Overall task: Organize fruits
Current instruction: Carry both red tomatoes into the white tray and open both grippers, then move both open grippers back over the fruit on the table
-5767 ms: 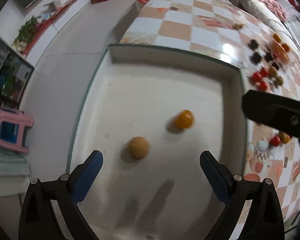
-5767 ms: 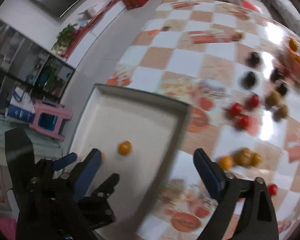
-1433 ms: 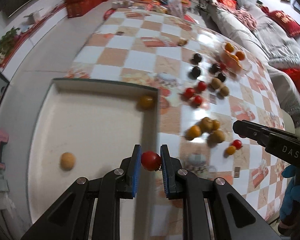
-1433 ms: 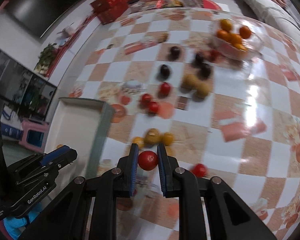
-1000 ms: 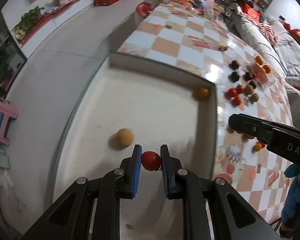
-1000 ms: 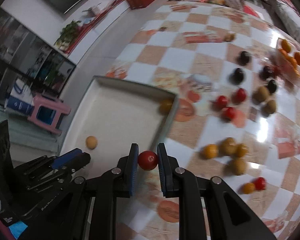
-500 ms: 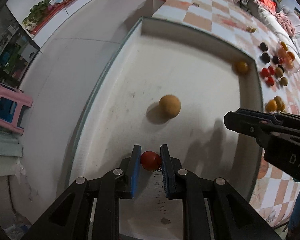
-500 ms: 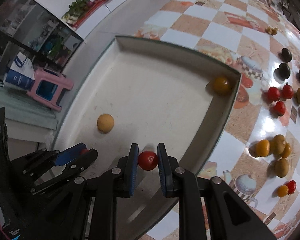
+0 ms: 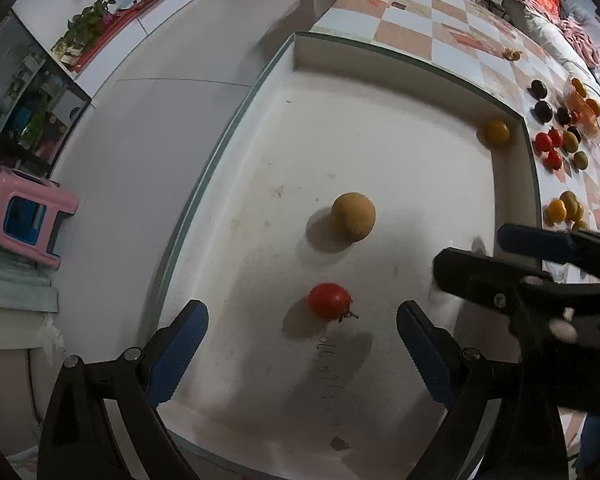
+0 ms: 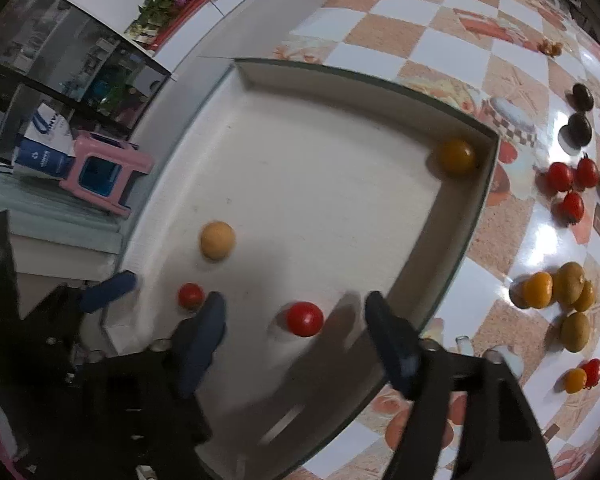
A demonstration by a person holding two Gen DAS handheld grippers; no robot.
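Now both grippers, left gripper [image 9: 302, 350] and right gripper [image 10: 296, 322], have sprung apart, each leaving its small red cherry tomato [image 9: 329, 301] [image 10: 305, 318] inside the shallow white tray [image 9: 400, 64]; more fruit waits on the checkered table [image 10: 512, 240].

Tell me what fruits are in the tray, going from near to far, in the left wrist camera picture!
Red tomato → tan round fruit → orange fruit in the tray's far right corner.

Counter [image 10: 428, 20]: checkered orange and white, glossy.
On it: white tray [image 10: 480, 184] at its edge; loose fruits [image 10: 560, 292] lay beside it.
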